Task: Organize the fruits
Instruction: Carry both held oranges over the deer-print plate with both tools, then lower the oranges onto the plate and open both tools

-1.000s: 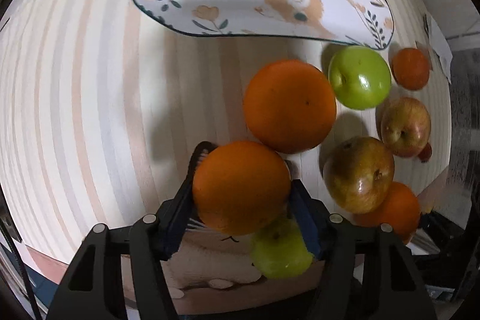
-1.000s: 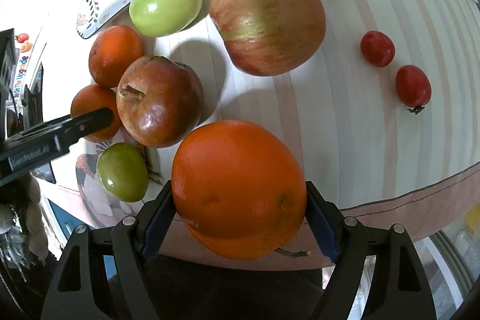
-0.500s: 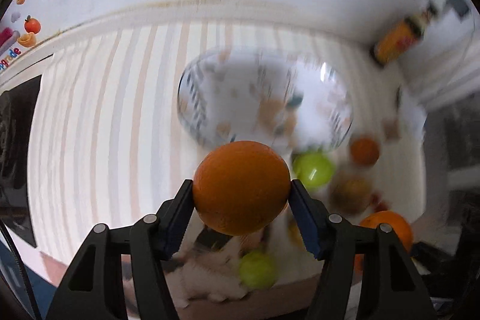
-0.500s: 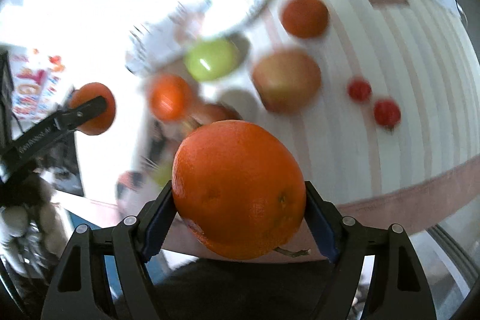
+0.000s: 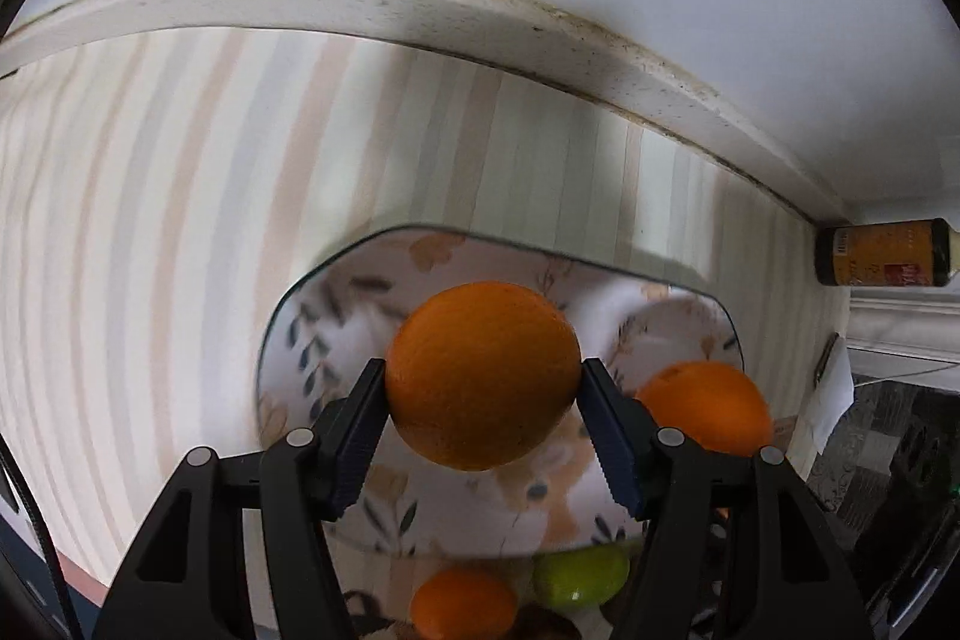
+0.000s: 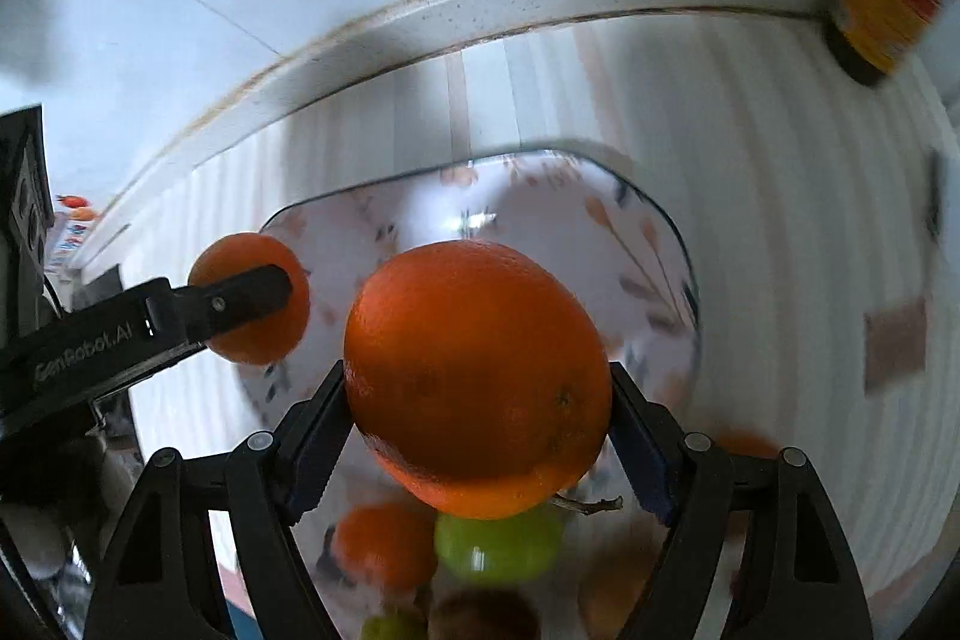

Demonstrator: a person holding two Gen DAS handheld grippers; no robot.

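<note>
My left gripper (image 5: 483, 421) is shut on an orange (image 5: 483, 373) and holds it in the air above the floral plate (image 5: 312, 340). My right gripper (image 6: 477, 430) is shut on a larger orange (image 6: 477, 376), also above the plate (image 6: 648, 268). In the left wrist view the right gripper's orange (image 5: 708, 403) shows at the right. In the right wrist view the left gripper (image 6: 228, 301) and its orange (image 6: 252, 340) show at the left. An orange (image 5: 462, 604) and a green apple (image 5: 582, 574) lie on the striped cloth below the plate.
A white ledge (image 5: 420, 10) and wall run behind the plate. An orange-labelled bottle (image 5: 882, 253) lies at the right by the wall. More fruit (image 6: 492, 544) lies blurred near the front edge. Paper (image 5: 831, 400) lies at the right.
Both grippers have lifted their oranges off the cloth and carried them forward over the plate. The loose fruit has dropped to the bottom of both views.
</note>
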